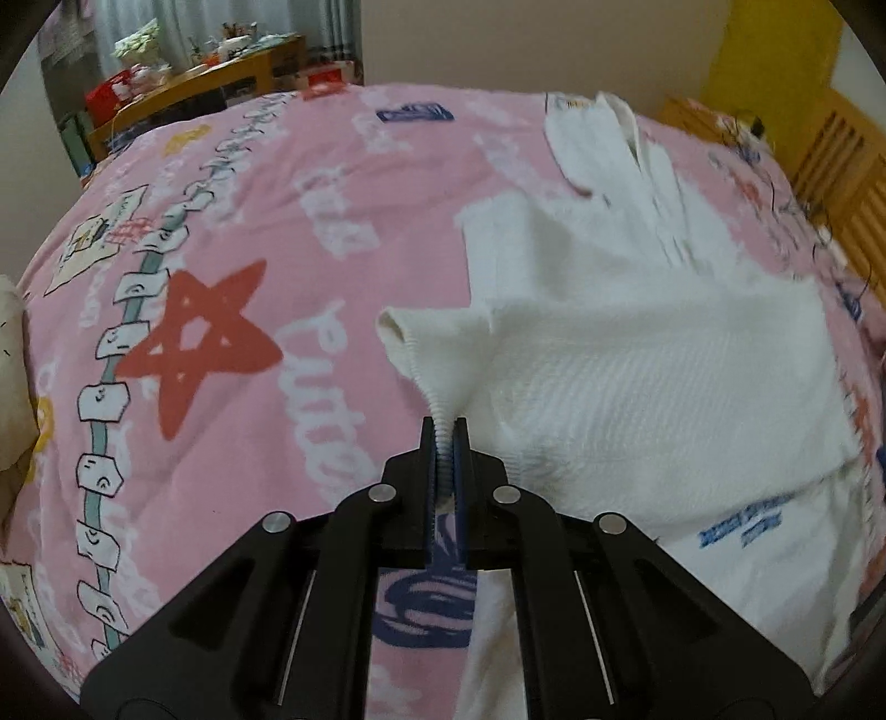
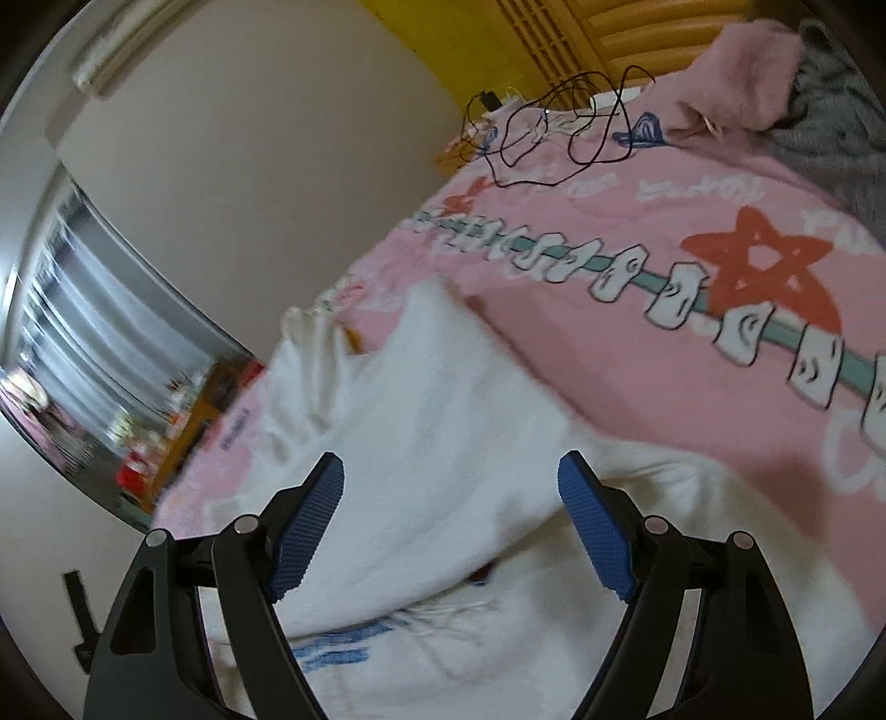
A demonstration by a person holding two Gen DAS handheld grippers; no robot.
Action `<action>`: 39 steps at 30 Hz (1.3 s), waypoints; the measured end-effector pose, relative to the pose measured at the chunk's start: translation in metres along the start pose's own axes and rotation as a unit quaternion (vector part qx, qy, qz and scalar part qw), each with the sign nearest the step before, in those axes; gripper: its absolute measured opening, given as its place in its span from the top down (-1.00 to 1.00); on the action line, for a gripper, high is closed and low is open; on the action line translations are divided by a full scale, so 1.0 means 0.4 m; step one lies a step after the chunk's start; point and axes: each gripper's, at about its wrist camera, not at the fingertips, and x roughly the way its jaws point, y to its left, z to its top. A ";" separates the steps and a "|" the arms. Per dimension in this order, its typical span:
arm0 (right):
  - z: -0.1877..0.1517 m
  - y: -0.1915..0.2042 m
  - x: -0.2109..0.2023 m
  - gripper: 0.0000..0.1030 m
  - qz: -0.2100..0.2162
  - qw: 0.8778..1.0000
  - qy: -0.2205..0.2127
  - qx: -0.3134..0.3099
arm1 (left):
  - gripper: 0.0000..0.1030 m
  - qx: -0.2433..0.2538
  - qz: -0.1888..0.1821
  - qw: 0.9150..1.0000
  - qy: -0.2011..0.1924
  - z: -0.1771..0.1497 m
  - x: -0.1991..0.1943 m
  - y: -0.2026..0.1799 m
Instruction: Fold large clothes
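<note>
Left and right wrist views, folding of a large garment on a bed. The left gripper (image 1: 444, 429) had its jaws clenched on the ribbed cuff (image 1: 437, 382) of a white knit sweater (image 1: 637, 365), the ribbing pinched flat between the blue pads and fanning out just ahead of the jaw tips; the sleeve ran from there up and to the right of the jaws into the body of the garment, which lay spread on the pink printed bed cover (image 1: 232, 232). The right gripper (image 2: 451, 476) stood released, its jaws wide apart with nothing pressed by either pad; the white sweater (image 2: 432, 421) lay beneath and ahead of the gap, and whether the pads touched the cloth could not be told through the blur. A loose black cable (image 2: 559, 138) lay on the cover well beyond the right jaws, near the wooden headboard (image 2: 559, 39). The step in hand appeared to be carrying the sleeve across the body of the sweater. To do it well, the cuff should probably stay fully between the pads so that the rib does not slip out, the sleeve should be lifted only enough to clear the body, and it should be laid straight so that no crease is trapped beneath. The free right jaws could pin or smooth the body during the fold.
</note>
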 end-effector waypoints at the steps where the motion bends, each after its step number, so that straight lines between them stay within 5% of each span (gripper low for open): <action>1: 0.000 0.001 0.013 -0.50 -0.012 1.000 0.006 -0.013 | 0.92 0.005 -0.001 1.000 0.002 -0.008 0.006 -0.005; 7: -0.007 0.001 0.121 -0.35 -0.100 0.989 0.063 -0.087 | 0.91 0.005 0.010 1.000 0.014 -0.028 0.049 0.016; 12: 0.012 0.002 0.123 -0.33 -0.093 0.991 0.069 -0.069 | 0.81 0.006 0.011 1.000 0.027 -0.039 0.067 0.025; 15: 0.048 0.019 0.122 -0.34 -0.074 0.991 0.081 -0.071 | 0.00 0.013 0.034 0.998 0.043 -0.042 0.079 0.027; 16: 0.068 0.027 0.124 -0.34 -0.065 0.991 0.087 -0.075 | -0.54 0.006 0.043 0.998 0.049 -0.043 0.081 0.038; 17: 0.088 0.036 0.127 -0.35 -0.059 0.991 0.093 -0.081 | -0.71 -0.011 0.055 0.997 0.046 -0.046 0.075 0.055; 24: 0.248 0.108 0.198 -0.38 -0.003 0.982 0.142 -0.121 | -0.74 -0.112 0.075 0.981 0.137 -0.013 0.038 0.116; 27: 0.331 0.154 0.239 -0.41 0.030 0.979 0.167 -0.116 | -0.74 -0.122 0.080 0.980 0.132 0.085 -0.048 0.061; 31: 0.454 0.256 0.316 -0.69 0.078 0.975 0.164 -0.129 | -0.86 -0.104 0.048 0.988 0.100 0.272 -0.093 -0.040; 35: 0.543 0.359 0.471 -0.75 0.131 0.967 0.189 -0.107 | -0.87 -0.111 -0.030 0.990 0.078 0.460 -0.031 -0.128; 39: 0.574 0.446 0.641 -0.75 0.147 0.957 0.227 -0.101 | -0.87 -0.146 -0.115 0.980 0.076 0.626 0.111 -0.187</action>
